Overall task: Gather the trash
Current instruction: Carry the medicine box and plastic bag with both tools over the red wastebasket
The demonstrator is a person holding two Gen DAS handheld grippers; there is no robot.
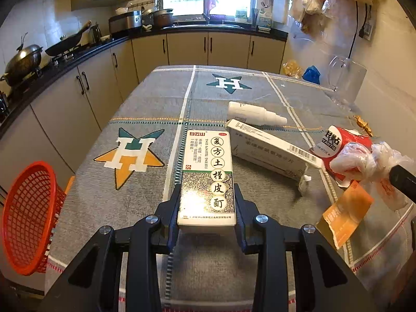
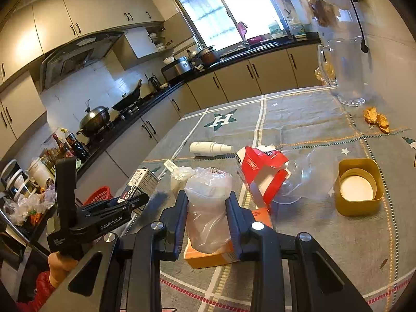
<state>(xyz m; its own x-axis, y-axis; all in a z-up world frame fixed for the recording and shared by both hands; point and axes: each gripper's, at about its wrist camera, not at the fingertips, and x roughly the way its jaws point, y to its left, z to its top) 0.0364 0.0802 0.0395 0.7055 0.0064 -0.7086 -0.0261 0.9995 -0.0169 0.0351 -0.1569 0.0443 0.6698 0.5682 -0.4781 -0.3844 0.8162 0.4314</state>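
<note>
My left gripper (image 1: 208, 202) is shut on a white medicine box (image 1: 208, 171) with Chinese print, held over the grey tablecloth (image 1: 145, 109). My right gripper (image 2: 206, 208) is shut on a crumpled clear plastic bag (image 2: 208, 208); in the left wrist view the bag (image 1: 364, 161) shows at the right. On the table lie a long white carton (image 1: 270, 148), a white spray bottle (image 1: 256, 113), a torn red box (image 2: 262, 171) and an orange box (image 2: 208, 258) under the bag. A red mesh basket (image 1: 28, 215) sits off the table's left edge.
A gold square tin (image 2: 358, 187) and a clear plastic tray (image 2: 309, 176) lie to the right. A glass pitcher (image 2: 345, 72) stands at the far right with nut shells (image 2: 377, 121) nearby. Kitchen counters with pans (image 1: 23, 62) run along the left and back.
</note>
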